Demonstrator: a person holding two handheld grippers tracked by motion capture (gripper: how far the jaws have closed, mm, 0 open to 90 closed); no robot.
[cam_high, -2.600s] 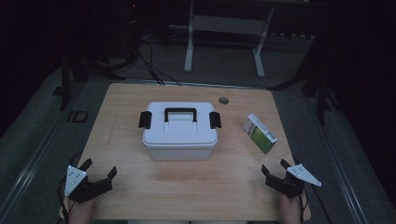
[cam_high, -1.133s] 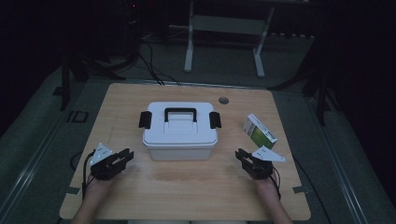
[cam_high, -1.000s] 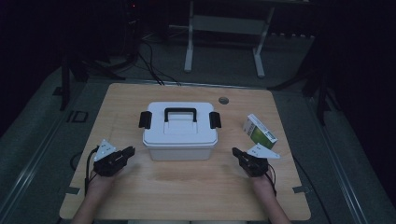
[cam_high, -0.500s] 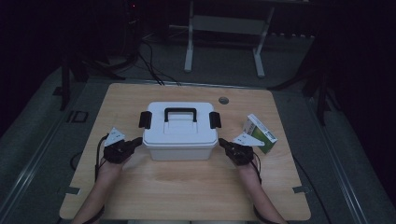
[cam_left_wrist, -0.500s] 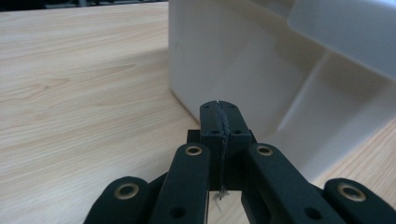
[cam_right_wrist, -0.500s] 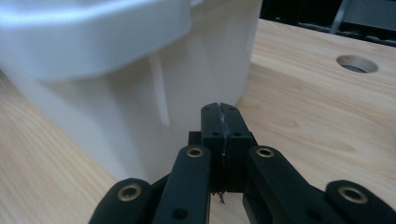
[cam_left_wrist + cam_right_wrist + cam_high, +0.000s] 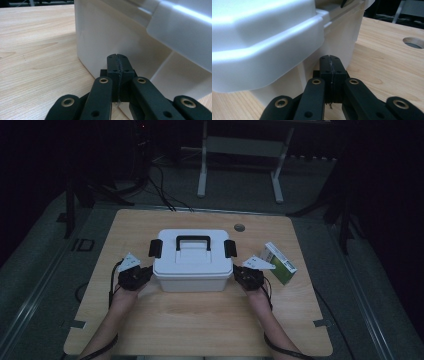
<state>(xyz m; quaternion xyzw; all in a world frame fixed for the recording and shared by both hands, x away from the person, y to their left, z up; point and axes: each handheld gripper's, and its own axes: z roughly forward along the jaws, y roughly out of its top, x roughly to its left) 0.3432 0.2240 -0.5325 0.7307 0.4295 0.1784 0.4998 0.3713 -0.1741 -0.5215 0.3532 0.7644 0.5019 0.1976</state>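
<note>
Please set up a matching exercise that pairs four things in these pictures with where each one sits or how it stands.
Things:
1. white box
2. green carton
3. left gripper
4. round hole

Places or states:
A. in the tabletop, behind the box
B. jaws shut, at the box's left side
C. mid-table, black handle on its lid
D. right of the box

Pairs: 1-C, 2-D, 3-B, 4-A

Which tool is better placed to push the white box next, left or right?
Neither clearly: the left tool and right tool sit shut at opposite sides of the white box, near its front corners. It looks set for a two-sided squeeze.
</note>
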